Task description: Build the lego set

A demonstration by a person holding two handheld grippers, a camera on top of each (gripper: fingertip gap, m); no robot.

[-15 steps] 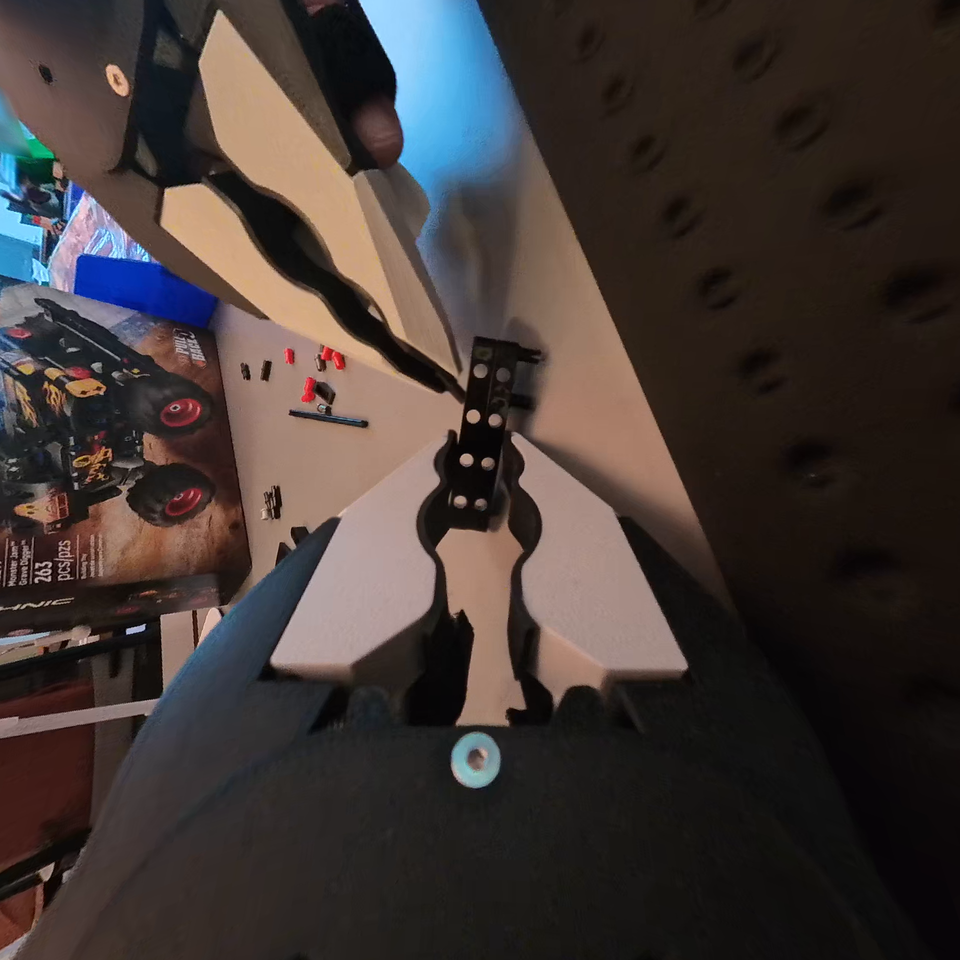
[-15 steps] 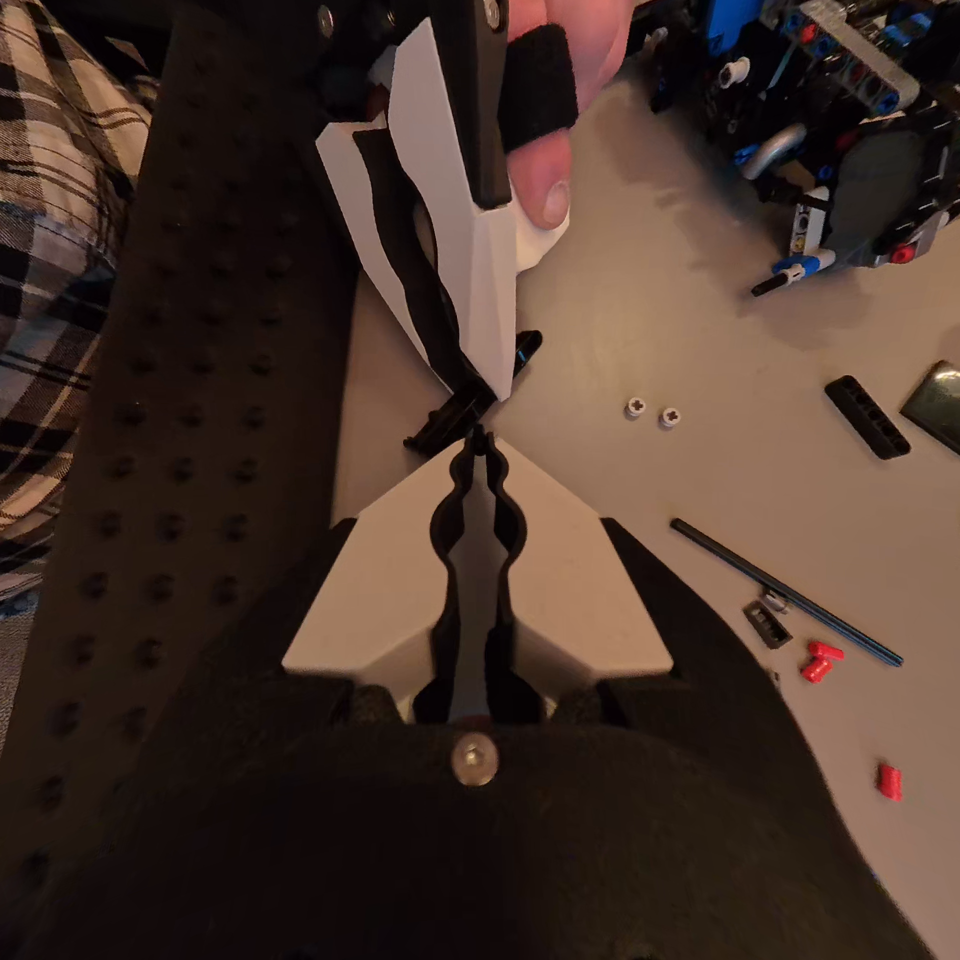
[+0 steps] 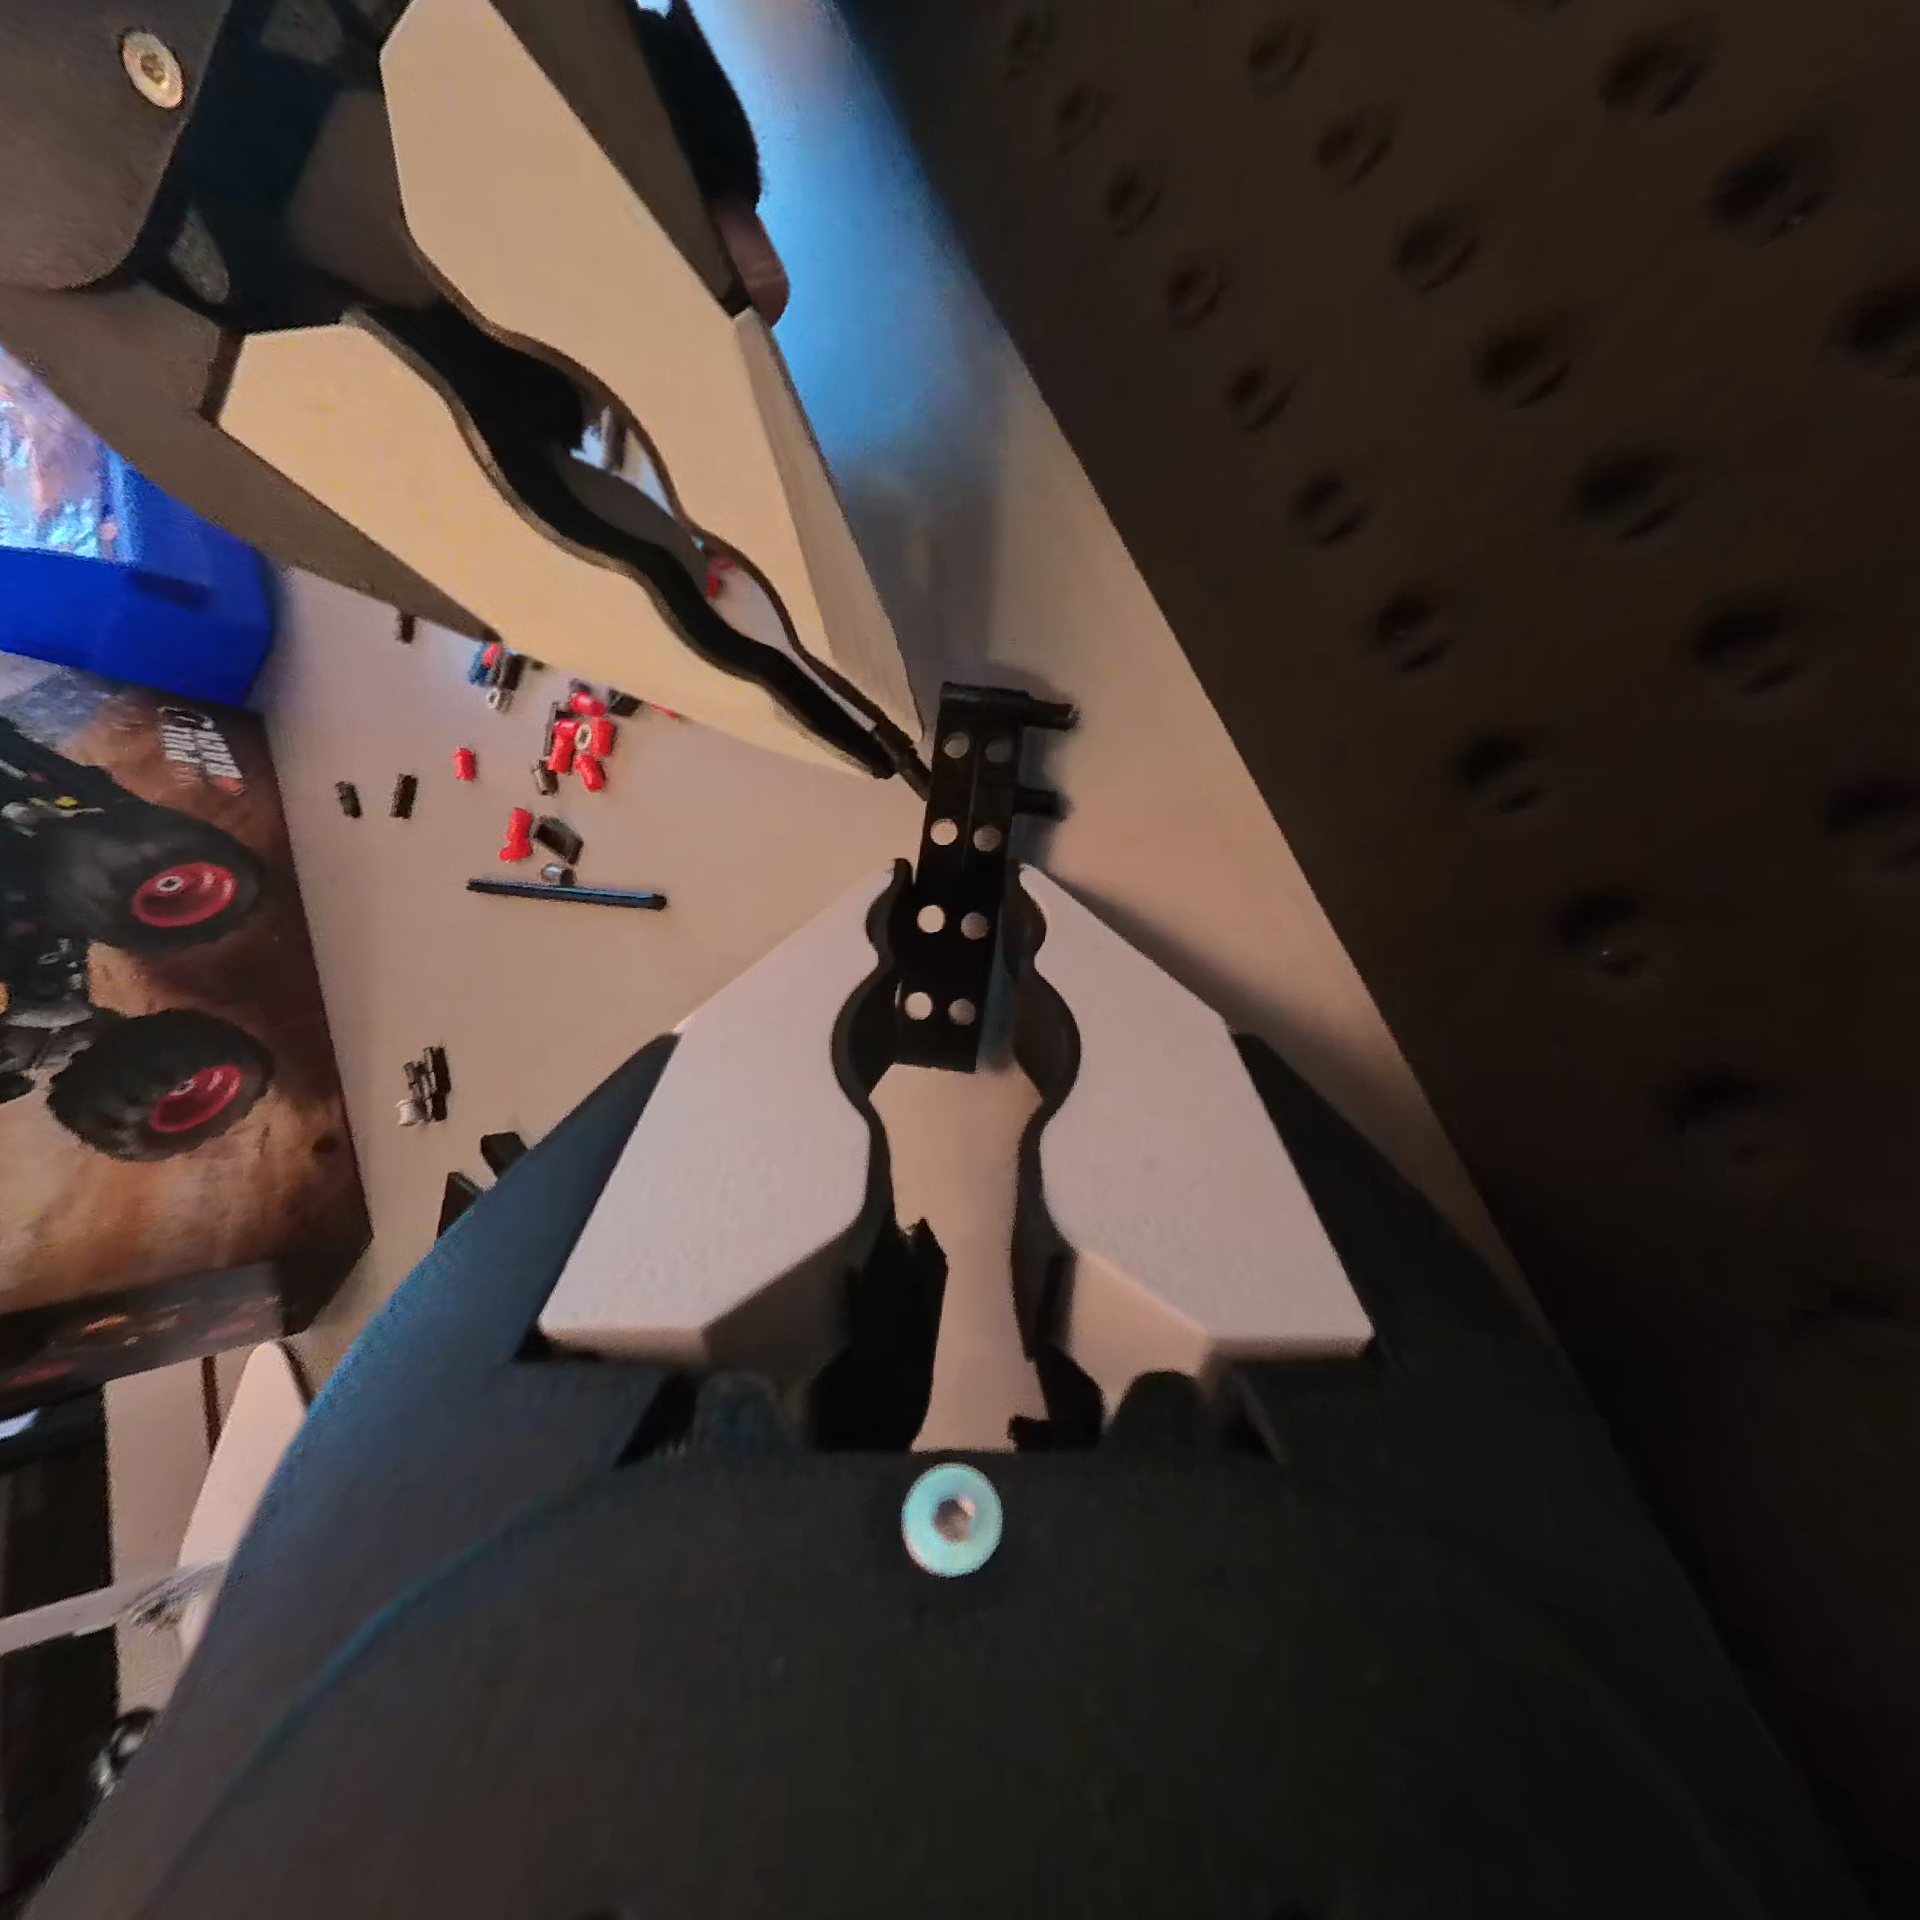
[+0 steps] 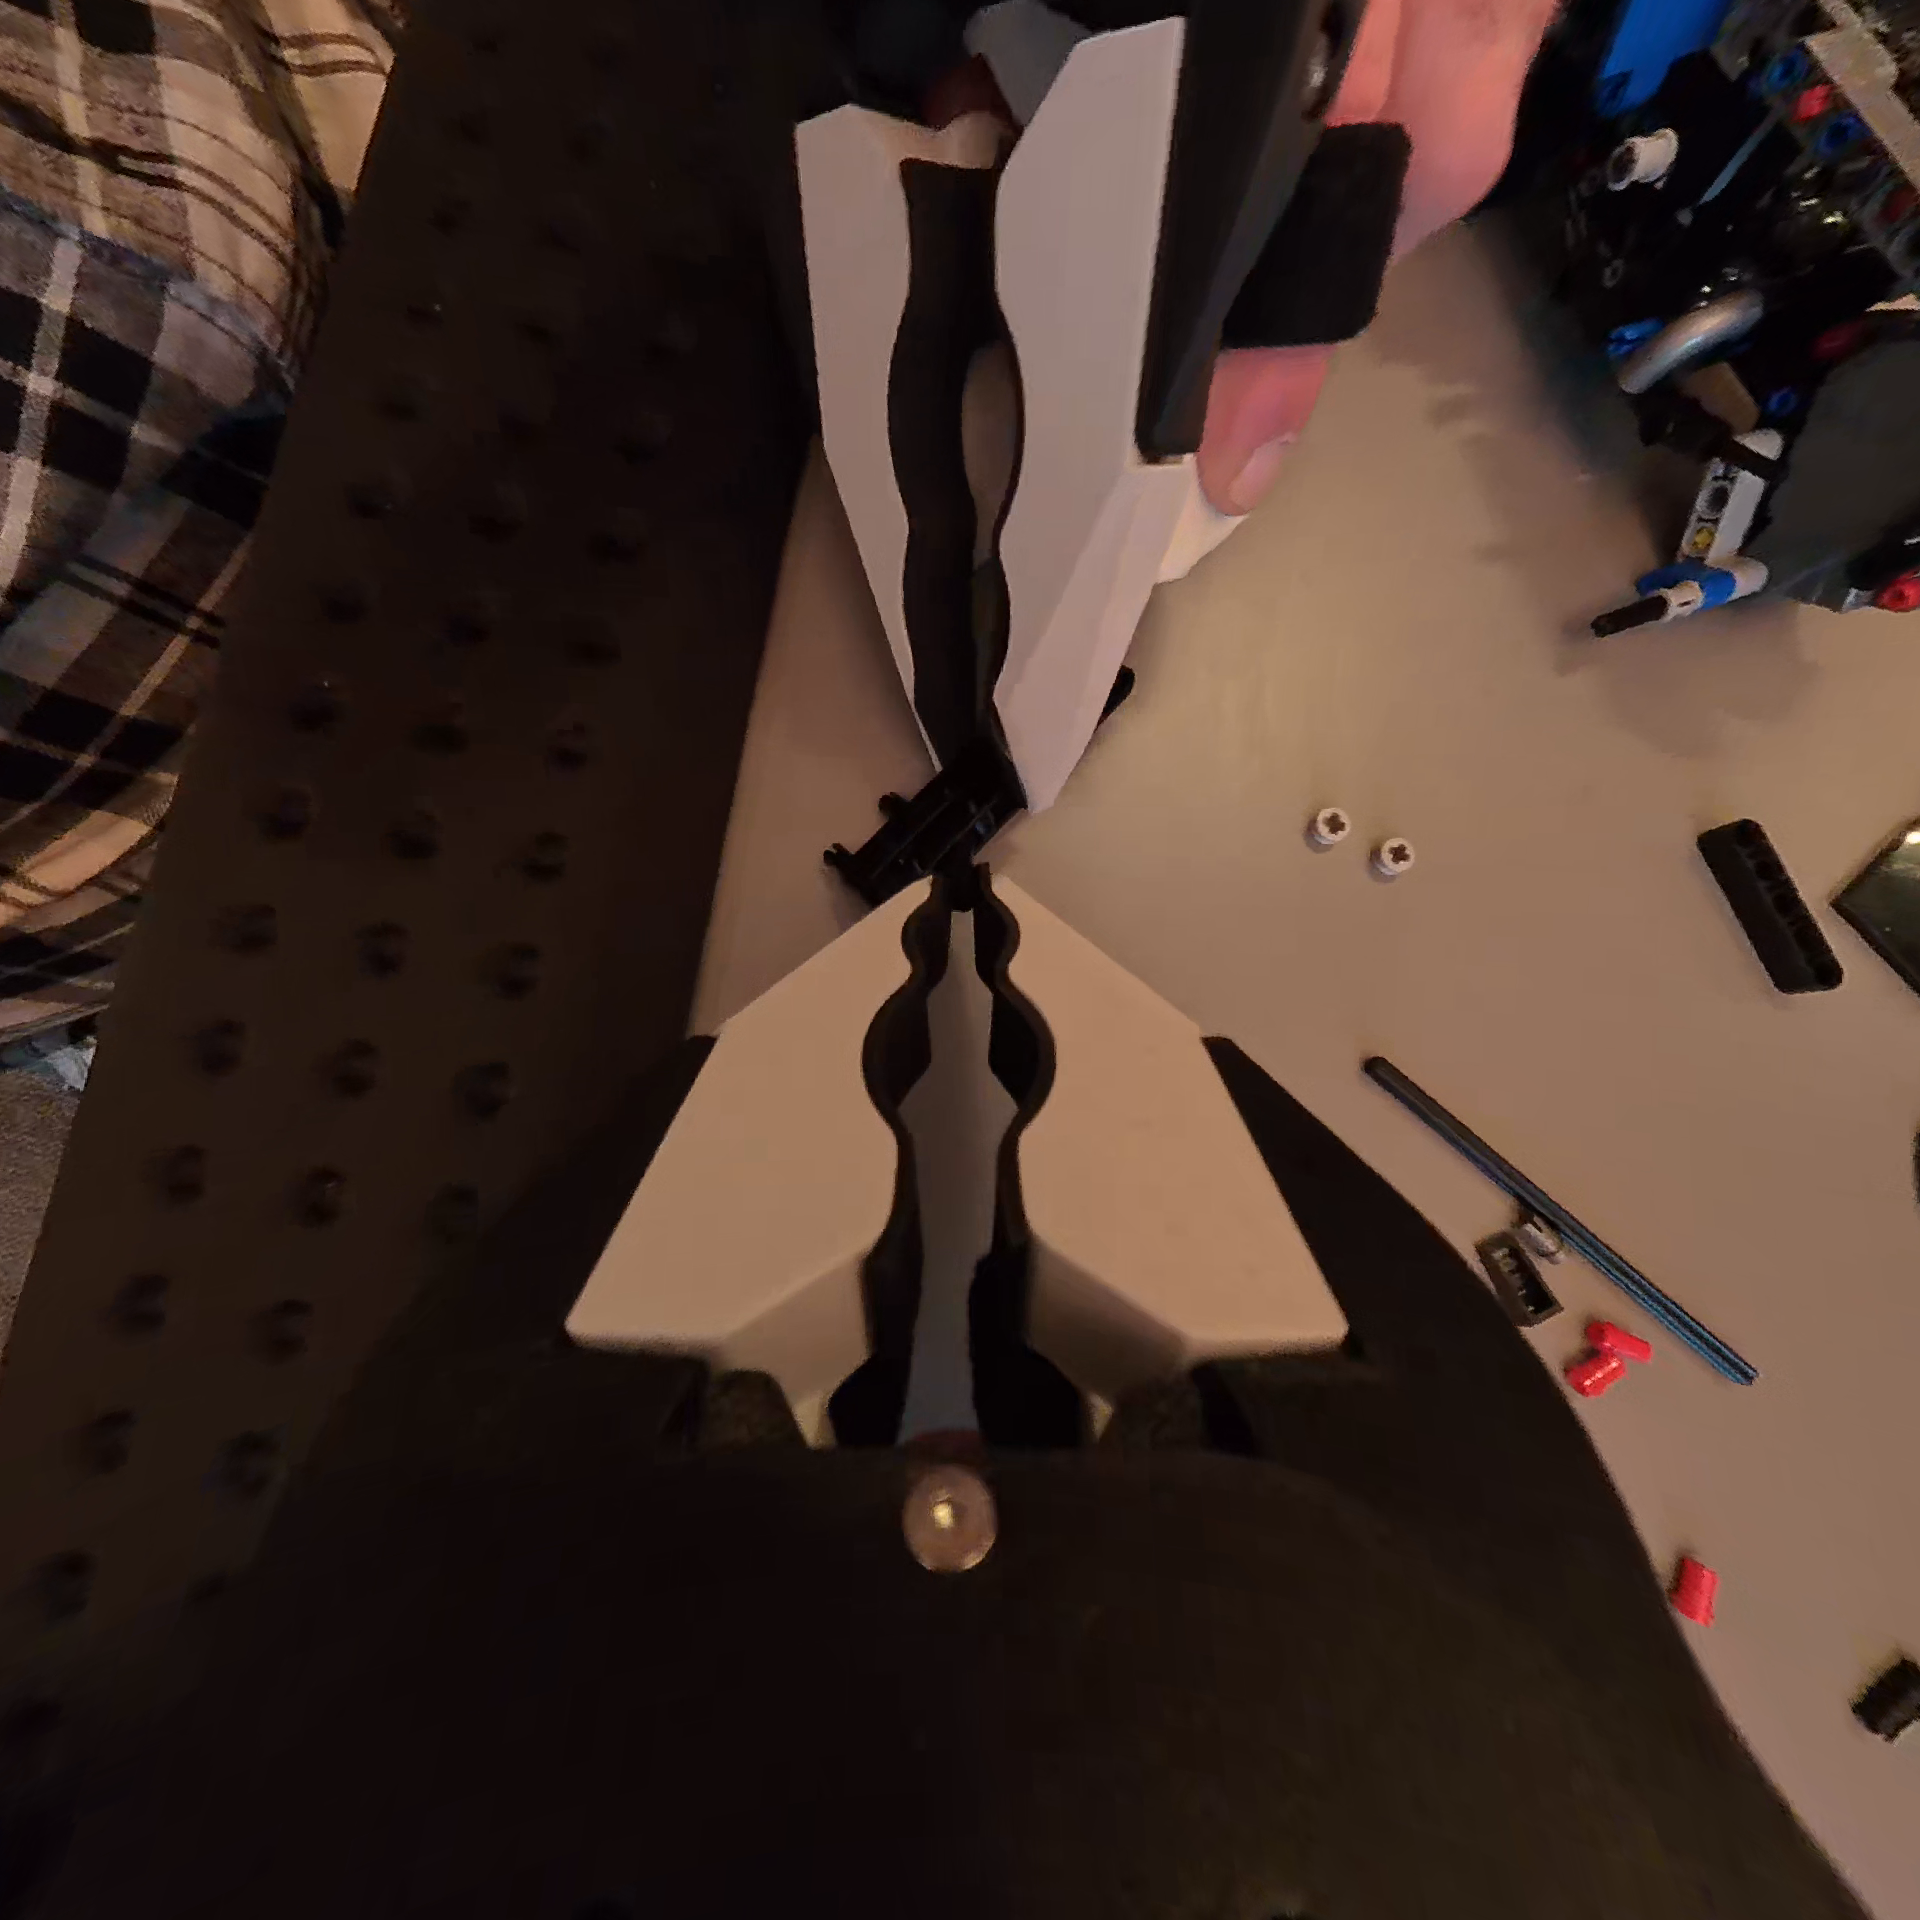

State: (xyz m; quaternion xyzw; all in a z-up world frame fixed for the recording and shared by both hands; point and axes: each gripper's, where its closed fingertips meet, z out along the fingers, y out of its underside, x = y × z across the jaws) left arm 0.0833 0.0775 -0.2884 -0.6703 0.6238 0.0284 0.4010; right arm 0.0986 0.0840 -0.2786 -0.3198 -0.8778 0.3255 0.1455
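Non-task stuff is pretty thin here. There's a big dark panel (image 3: 1558,520) covered in rows of round dimples filling the right side of the left wrist view; same thing (image 4: 416,727) runs down the left of the right wrist view. Plaid fabric (image 4: 114,395) in black, tan and white sits at the far left edge there. A blue plastic bin (image 3: 135,613) shows at mid left. Everything rests on a pale bench (image 4: 1351,727).
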